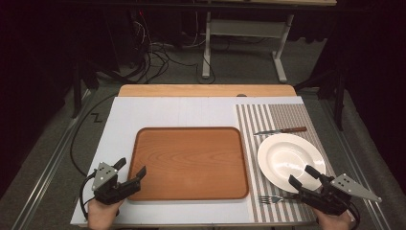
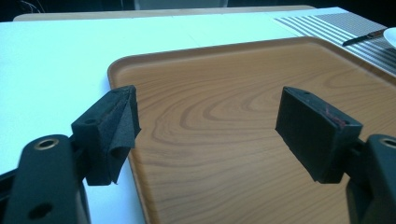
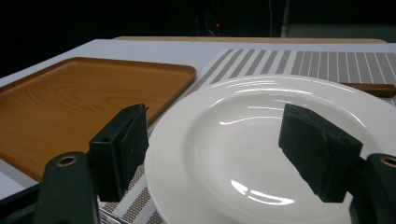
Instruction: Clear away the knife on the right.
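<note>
Two claws sit low at my end of the table, and neither has hold of anything. My left gripper point(image 1: 130, 171) has its jaws spread wide; in the left gripper view I see nothing but bare wood grain between the pads. One jaw hangs over the near left corner of the wooden tray point(image 1: 191, 134), the other over the tray floor further in. The tray's raised rim point(image 2: 140, 60) curves round just ahead of the jaw at that view's left, and the white board point(image 1: 124, 120) lies beyond that rim.

My right gripper point(image 1: 302, 176) is also wide open, with nothing clamped. In the right gripper view its jaws straddle the near part of the white plate point(image 3: 261, 140): the left-hand jaw hangs just outside the plate's rim, the other over the dish. I cannot tell whether either pad touches the china. The plate rests on the striped placemat point(image 1: 287, 115), directly ahead of this claw.

A fork point(image 1: 273, 199) lies on the mat just beside and below the jaws, its tines pointing toward the tray. A knife point(image 1: 281, 130) with a brown handle lies past the far edge of the plate, well apart from the claw. The tray stands off to the left of this gripper, close beside the plate.
</note>
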